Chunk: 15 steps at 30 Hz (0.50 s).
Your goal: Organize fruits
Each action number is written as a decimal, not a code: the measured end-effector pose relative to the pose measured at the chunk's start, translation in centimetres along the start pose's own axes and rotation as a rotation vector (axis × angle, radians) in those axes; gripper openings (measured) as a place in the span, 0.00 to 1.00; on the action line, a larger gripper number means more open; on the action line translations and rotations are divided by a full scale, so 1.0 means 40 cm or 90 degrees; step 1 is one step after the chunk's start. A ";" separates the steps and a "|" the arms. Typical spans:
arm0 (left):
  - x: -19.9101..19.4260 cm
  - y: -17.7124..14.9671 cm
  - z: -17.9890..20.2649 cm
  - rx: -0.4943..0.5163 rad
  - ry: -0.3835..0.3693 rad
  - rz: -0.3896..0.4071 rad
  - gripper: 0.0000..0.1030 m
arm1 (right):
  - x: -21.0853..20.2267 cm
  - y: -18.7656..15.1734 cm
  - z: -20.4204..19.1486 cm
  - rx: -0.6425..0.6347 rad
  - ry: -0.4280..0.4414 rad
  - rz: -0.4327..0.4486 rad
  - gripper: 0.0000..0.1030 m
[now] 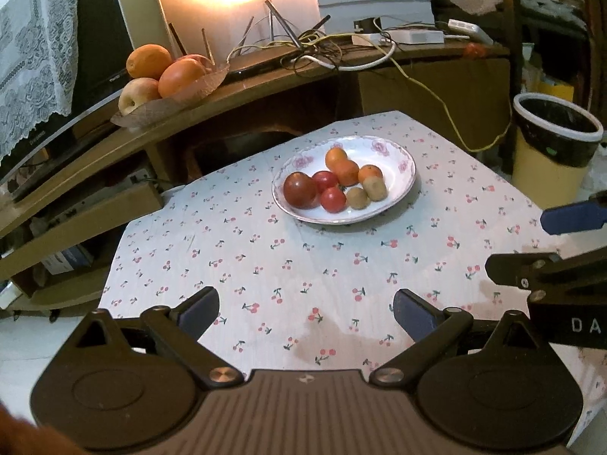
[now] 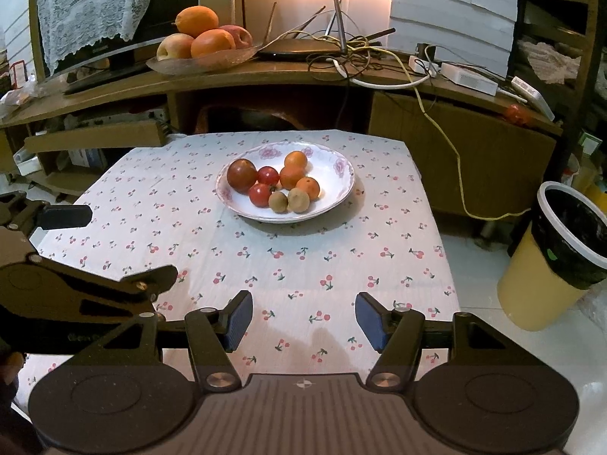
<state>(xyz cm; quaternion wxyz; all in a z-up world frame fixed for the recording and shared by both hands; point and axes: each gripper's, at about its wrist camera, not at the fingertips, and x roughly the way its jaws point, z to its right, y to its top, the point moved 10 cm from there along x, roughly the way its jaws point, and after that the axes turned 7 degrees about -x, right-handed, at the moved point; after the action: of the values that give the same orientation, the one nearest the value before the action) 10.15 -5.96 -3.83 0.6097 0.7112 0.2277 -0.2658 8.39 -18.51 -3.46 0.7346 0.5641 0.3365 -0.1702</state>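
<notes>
Left claw (image 1: pixel 305 314) nearest the lens, low over the near edge of the bench (image 1: pixel 227 250), fingers spread wide apart, nothing between them. Right claw (image 2: pixel 303 318) alongside, likewise parted and empty, poised over the cherry-print cloth (image 2: pixel 265 250). Damp-looking stain noted on the cloth just ahead of both claws. Fruit all gathered in one white flowered plate (image 2: pixel 341 189) toward the far side of the bench, well apart from both claws: large dark-red tomato (image 2: pixel 241 175) at the left, two smaller red tomatoes (image 2: pixel 260 194) beside it, three oranges (image 2: pixel 292 176) toward the back and right, two brown kiwis (image 2: pixel 278 201) at the front, like kinds touching like. Grouped so, consistent with a sorted plate or with one awaiting sorting; not settled from this view. Second dish of larger oranges and apples (image 2: pixel 205 43) on the wooden shelf behind, beside a tangle of cables. Handling judged as follows: all pieces light, round and prone to roll; tomatoes smooth-skinned and soft, easily bruised or split under a hard squeeze; kiwis fuzzy, better purchase, still yielding; oranges firmest. Best hold across the widest part, from above, with gentle closure. Pieces packed close, so neighbours likely nudged on entry. Plate rigid, breakable, shallow-rimmed.
</notes>
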 end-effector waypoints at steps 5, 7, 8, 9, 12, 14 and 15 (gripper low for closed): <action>-0.008 -0.002 -0.003 0.000 0.002 0.003 1.00 | -0.008 -0.005 -0.006 -0.001 0.000 0.002 0.59; -0.010 -0.002 -0.004 0.000 0.003 0.005 1.00 | -0.009 -0.005 -0.007 -0.001 0.000 0.003 0.59; -0.010 -0.001 -0.005 0.000 0.004 0.006 1.00 | -0.010 -0.004 -0.008 -0.001 0.000 0.003 0.59; -0.011 -0.001 -0.006 -0.001 0.004 0.007 1.00 | -0.010 -0.003 -0.008 -0.001 -0.001 0.003 0.59; -0.013 -0.001 -0.009 -0.003 0.005 0.008 1.00 | -0.010 -0.004 -0.008 -0.001 -0.001 0.003 0.59; -0.013 -0.002 -0.010 -0.003 0.005 0.007 1.00 | -0.009 -0.006 -0.009 -0.002 -0.002 0.001 0.59; -0.013 -0.002 -0.010 -0.003 0.005 0.007 1.00 | -0.009 -0.007 -0.010 -0.003 -0.002 0.000 0.59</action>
<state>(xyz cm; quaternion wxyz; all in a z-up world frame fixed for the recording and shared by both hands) 9.76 -5.56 -3.48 0.6119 0.7121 0.2266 -0.2591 7.83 -18.28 -3.45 0.7362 0.5625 0.3357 -0.1700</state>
